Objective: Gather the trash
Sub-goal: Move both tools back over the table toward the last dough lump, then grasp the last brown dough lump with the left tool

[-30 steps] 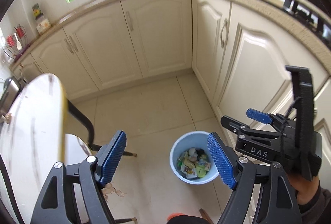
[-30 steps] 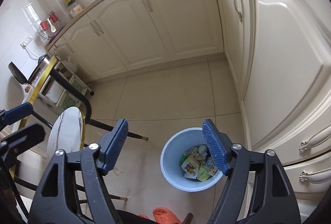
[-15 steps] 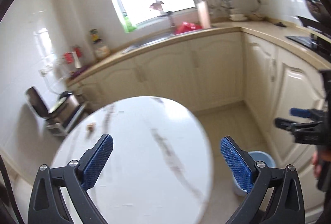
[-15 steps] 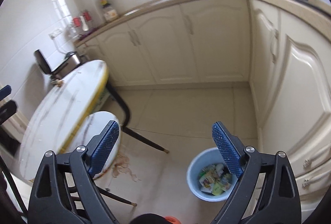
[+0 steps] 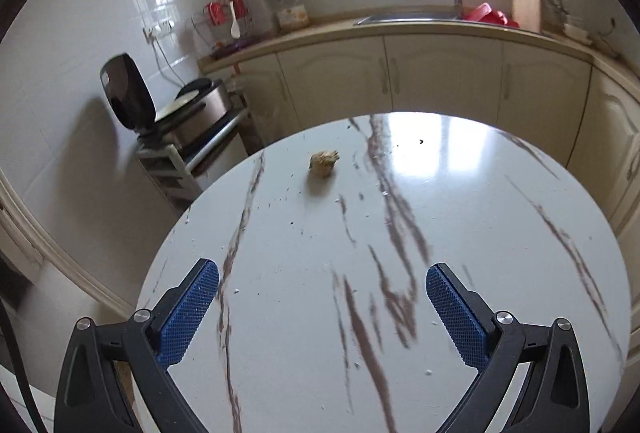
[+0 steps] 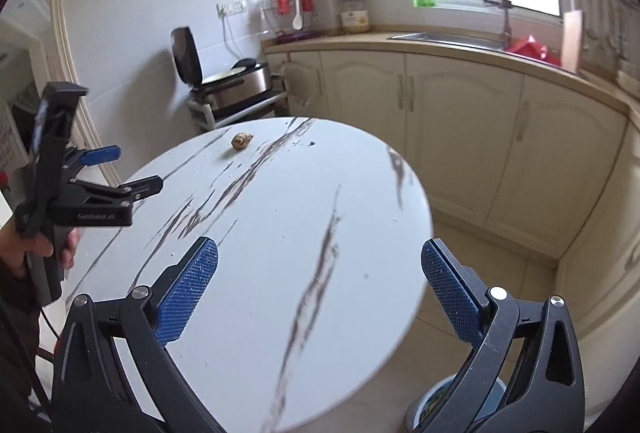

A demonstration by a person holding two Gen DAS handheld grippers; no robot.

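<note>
Tan and crumpled, a small scrap of trash (image 5: 323, 163) lies alone on the far side of the round marble-look table (image 5: 480, 233), among scattered crumbs. Both tools hang over the near edge, well apart from it — the left hand-held gripper (image 5: 322, 307) spread wide and empty, the right hand-held gripper (image 6: 319, 283) just widened, with nothing between its blue pads (image 6: 186, 289). A blue bin (image 6: 424, 407) peeks out on the floor below the table.
</note>
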